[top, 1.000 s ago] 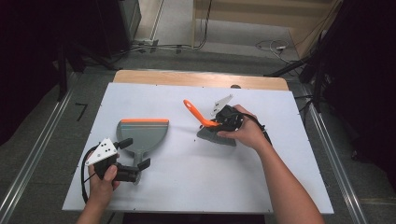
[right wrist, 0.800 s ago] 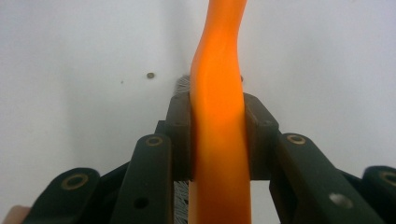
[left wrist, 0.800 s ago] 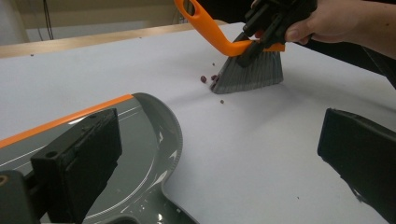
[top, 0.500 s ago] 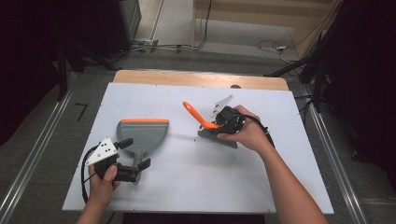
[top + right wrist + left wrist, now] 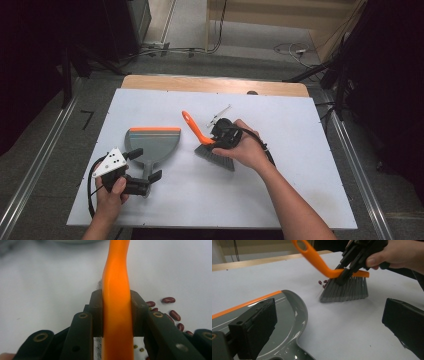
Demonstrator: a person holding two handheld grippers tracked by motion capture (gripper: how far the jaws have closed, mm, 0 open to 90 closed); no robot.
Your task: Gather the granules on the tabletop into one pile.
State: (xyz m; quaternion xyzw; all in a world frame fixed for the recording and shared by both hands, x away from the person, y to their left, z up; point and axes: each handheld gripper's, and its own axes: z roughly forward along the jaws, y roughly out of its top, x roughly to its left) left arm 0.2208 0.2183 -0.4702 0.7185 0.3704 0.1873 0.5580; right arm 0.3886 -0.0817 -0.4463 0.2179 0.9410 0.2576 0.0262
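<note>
The brush (image 5: 210,145) is clamped by its orange handle in the right gripper (image 5: 223,136), bristles on the tabletop (image 5: 300,125) behind the beans (image 5: 172,312). The left gripper (image 5: 142,181), fingers spread, steadies the dustpan (image 5: 150,145) by its handle to receive them.

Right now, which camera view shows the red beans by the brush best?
The right gripper view: the red beans lie sharp and countable on the white table, right of the orange brush handle clamped in the right gripper. The left gripper view shows a few small beans at the bristles' edge. From the high view they cannot be made out.
</note>
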